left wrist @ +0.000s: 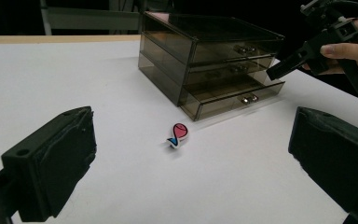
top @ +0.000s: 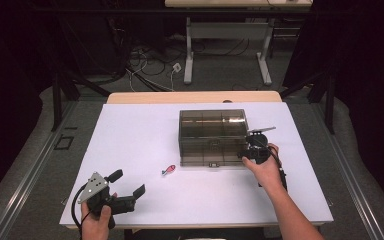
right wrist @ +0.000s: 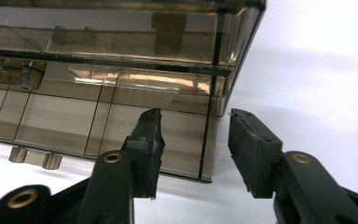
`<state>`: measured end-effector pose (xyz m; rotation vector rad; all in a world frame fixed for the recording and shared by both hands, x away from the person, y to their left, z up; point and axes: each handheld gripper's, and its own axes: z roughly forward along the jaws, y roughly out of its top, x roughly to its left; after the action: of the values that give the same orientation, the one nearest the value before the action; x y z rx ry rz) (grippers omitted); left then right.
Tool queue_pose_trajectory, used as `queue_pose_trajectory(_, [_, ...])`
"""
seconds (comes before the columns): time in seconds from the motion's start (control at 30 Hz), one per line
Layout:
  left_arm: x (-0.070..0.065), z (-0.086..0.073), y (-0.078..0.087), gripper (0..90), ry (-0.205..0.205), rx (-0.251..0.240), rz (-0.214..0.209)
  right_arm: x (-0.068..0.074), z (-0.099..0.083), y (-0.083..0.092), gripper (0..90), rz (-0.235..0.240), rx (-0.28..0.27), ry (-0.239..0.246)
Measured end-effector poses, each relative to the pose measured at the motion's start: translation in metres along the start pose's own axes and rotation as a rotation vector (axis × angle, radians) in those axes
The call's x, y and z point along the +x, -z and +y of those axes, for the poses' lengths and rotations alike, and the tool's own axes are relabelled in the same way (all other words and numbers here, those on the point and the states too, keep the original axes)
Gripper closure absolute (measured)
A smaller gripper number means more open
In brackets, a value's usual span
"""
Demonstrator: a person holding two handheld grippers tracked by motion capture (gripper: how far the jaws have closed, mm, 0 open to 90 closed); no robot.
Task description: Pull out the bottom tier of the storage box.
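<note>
Your right gripper [top: 247,152] straddles the bottom drawer's [right wrist: 121,126] corner, jaws parted, not pinching. Your left gripper [top: 129,189] rests spread wide, facing the fish eraser [top: 168,170].

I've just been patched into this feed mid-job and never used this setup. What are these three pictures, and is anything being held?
A person holds a two-jaw gripper in each hand at a white table. One picture looks down from above; the other two come from cameras riding on each gripper, looking along its black jaws. On the table stand a smoky see-through drawer cabinet, its bottom drawer pulled slightly out, and a small pink-and-blue fish figure. The left gripper rests wide open, holding nothing. The right gripper is at the bottom drawer's right front corner, jaws astride it and not visibly pressing.
</note>
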<state>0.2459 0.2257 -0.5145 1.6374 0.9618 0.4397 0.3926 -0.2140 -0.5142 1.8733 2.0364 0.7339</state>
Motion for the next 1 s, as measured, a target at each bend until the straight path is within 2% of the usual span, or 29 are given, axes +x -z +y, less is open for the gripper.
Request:
queue_pose_trajectory(0.07, [0.0, 0.0, 0.0, 0.7, 0.0, 0.0, 0.0, 0.0005, -0.0003, -0.0004, 57.9, 0.011, 0.009, -0.004])
queue_pose_trajectory(0.33, [-0.0001, 0.0, 0.0001, 0.7, 0.002, 0.0, 0.0, -0.0005, 0.0, -0.0028, 62.9, 0.002, 0.003, -0.019])
queue_pose_trajectory(0.5, [-0.0001, -0.0001, 0.0001, 0.7, 0.001, 0.0, 0.001, -0.002, 0.0004, -0.0039, 69.6, 0.004, 0.02, -0.039])
queue_pose_trajectory(1.0, [-0.0003, -0.0001, 0.0002, 0.7, 0.005, -0.002, -0.001, -0.002, 0.0001, -0.0082, 80.5, -0.015, 0.05, -0.042])
